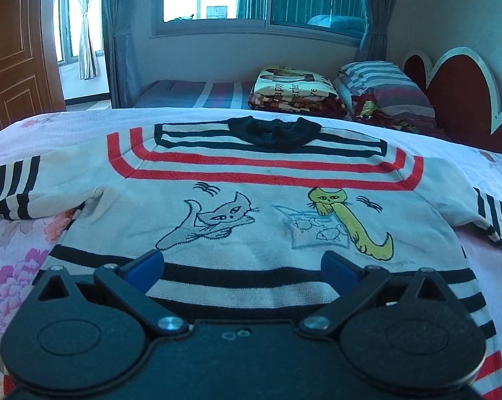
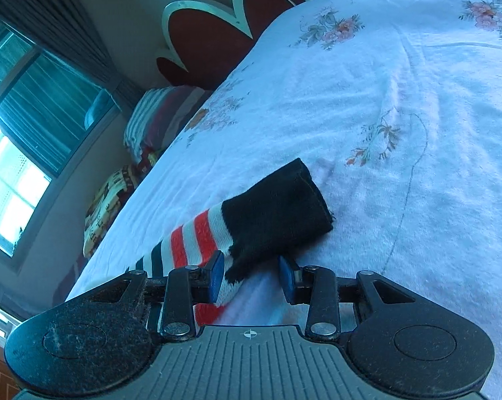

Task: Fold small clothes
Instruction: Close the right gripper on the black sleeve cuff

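Observation:
A small white knit sweater (image 1: 251, 206) with red and black stripes, a black collar and two cat drawings lies flat, face up, on a floral bedsheet (image 1: 21, 233), sleeves spread to both sides. My left gripper (image 1: 242, 266) is open and empty over the sweater's hem. In the right wrist view the sleeve end (image 2: 251, 223) with its black cuff lies on the sheet. My right gripper (image 2: 252, 276) is open with the cuff's edge between its blue pads (image 2: 216, 275); whether a pad touches the sleeve I cannot tell.
Beyond the sheet stands a second bed with a folded blanket (image 1: 294, 86), a striped pillow (image 1: 387, 86) and a heart-shaped headboard (image 1: 457, 90). A window is behind it and a wooden door (image 1: 11, 50) is at the far left.

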The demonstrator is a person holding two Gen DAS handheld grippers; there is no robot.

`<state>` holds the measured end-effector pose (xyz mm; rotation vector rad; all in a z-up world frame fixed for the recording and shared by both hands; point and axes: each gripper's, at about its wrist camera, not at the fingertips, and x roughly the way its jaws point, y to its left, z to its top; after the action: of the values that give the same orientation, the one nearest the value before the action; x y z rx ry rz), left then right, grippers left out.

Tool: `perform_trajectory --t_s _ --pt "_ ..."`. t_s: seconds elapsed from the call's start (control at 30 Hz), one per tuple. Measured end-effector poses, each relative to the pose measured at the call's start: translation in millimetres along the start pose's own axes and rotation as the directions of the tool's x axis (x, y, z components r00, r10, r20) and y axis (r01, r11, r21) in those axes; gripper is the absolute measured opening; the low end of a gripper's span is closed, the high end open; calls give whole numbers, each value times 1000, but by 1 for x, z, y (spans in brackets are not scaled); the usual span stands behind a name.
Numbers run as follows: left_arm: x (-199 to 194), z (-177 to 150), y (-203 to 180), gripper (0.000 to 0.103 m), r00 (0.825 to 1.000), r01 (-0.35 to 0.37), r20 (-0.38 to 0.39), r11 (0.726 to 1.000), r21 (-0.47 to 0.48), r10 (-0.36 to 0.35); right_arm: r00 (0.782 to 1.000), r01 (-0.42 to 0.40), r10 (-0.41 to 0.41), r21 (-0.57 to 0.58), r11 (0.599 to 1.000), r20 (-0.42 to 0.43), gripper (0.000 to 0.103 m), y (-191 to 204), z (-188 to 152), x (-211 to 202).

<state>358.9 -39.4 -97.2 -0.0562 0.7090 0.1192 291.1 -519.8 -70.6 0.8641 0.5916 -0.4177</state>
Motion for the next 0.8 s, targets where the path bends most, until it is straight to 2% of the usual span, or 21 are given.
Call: perform_trajectory --t_s 0.07,0.1,0.13,0.23,0.33,0.37,0.4,0.43,0.47,0.7,0.8 --pt "3 1 -1 100 1000 -1 -6 1000 2 1 1000 0 0 12 1000 4 36 -1 3 0" --pt "5 2 -1 100 1000 -4 -7 1000 0 4 1000 10 -10 10 1000 5 29 -1 4 0" --pt "5 3 -1 100 1000 -7 -9 1000 -3 7 1000 19 -19 5 1000 -4 8 -2 5 2" --pt "3 6 3 100 1000 -14 -3 1000 -15 14 1000 13 -13 -43 999 0 6 0 8 0" --pt "-1 8 9 100 1000 -30 6 1000 -5 30 996 0 19 -198 980 90 6 20 8 -20" --pt "-2 8 12 100 999 -38 5 999 -1 38 992 33 2 -281 959 124 6 26 4 -19" --pt "-1 8 16 100 999 -47 -2 999 1 47 994 87 -61 -311 946 93 6 26 2 -9" --pt "0 7 19 100 999 -47 -13 999 1 47 994 108 -105 -272 956 25 6 19 2 5" --pt "2 6 22 100 999 -46 -26 999 0 46 996 94 -92 -240 966 19 6 14 3 7" --pt "4 -1 33 100 999 -25 -44 1000 10 26 993 114 -113 -246 963 20 6 21 -1 7" --pt "10 0 35 100 998 -19 -62 999 27 20 993 114 -102 -313 943 56 6 40 -1 4"
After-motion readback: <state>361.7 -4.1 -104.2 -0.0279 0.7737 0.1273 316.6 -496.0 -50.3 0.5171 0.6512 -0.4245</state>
